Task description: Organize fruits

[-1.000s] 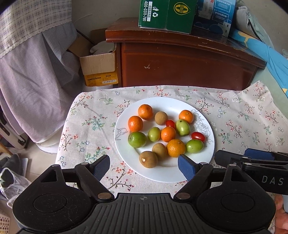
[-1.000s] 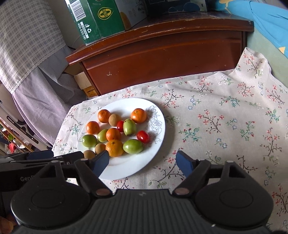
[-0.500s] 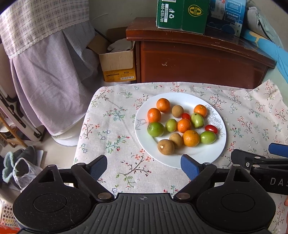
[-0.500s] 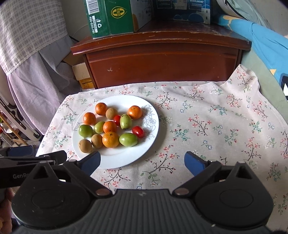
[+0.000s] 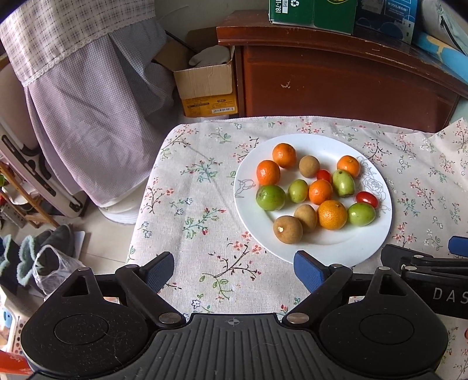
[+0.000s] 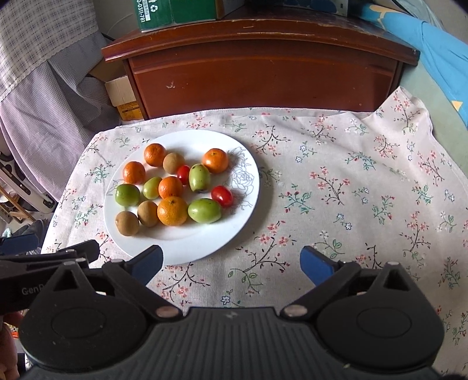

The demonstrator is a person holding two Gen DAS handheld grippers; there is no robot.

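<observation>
A white plate [image 5: 336, 251] [image 6: 190, 242] lies on the floral tablecloth [image 5: 199, 204] and carries the fruit. On it are several oranges [image 5: 332, 214], several green fruits [image 5: 270, 197], three brown round fruits [image 5: 288, 229] and two cherry tomatoes [image 5: 367, 198]. My left gripper [image 5: 234, 269] hovers open over the cloth near the plate's front left rim, with nothing between its blue pads. My right gripper [image 6: 232, 260] is open too, over the cloth at the plate's front right rim, and holds nothing. Each gripper shows at the edge of the other's view.
A dark wooden cabinet [image 6: 263, 73] stands right behind the table with a green carton [image 5: 313, 11] on top. A cardboard box [image 5: 207, 84] and checked cloth [image 5: 87, 87] are left of it. The table's left edge drops to a cluttered floor; blue fabric [image 6: 433, 43] lies at the right.
Both grippers' jaws have spread wider. The left view has swung left, so the plate now sits right of centre. In the right view the plate has slid slightly up and left.
</observation>
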